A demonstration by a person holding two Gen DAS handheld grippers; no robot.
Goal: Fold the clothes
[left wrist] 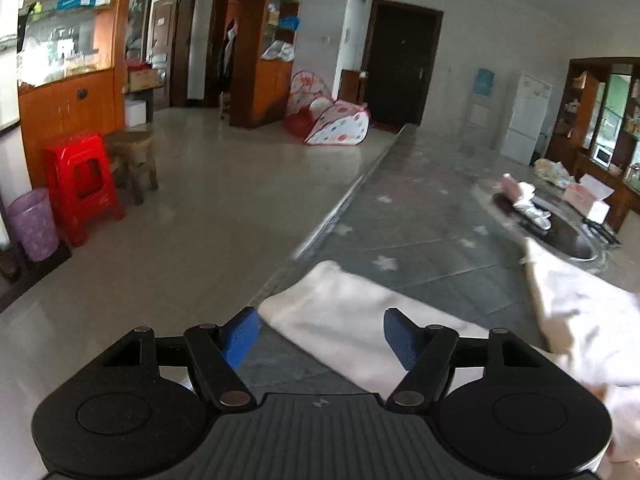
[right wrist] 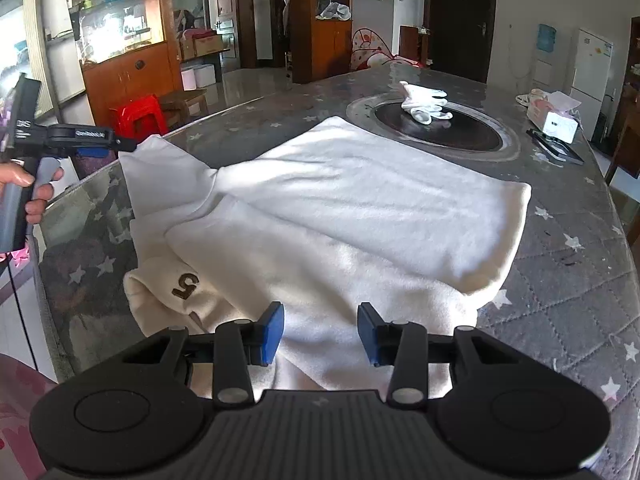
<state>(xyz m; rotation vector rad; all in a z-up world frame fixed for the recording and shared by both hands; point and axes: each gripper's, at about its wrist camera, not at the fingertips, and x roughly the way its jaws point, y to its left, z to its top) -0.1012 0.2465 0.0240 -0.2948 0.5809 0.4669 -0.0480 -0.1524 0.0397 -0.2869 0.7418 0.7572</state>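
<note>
1. Here, a white sweatshirt lies partly folded on a grey star-print table cover, 1 panel already doubled over the body, a brown "5" showing on a bunched part near the table's near-left edge.
2. The right gripper hovers over the garment's near edge, blue pads apart with nothing pinched between them; it looks freshly let go so the fold can settle.
3. The left gripper, gripped by a hand, sits by the left sleeve, fingers spread and empty, probably lining up to take that sleeve inward next.
4. White gloves rest on the round dark hotplate beyond.
</note>
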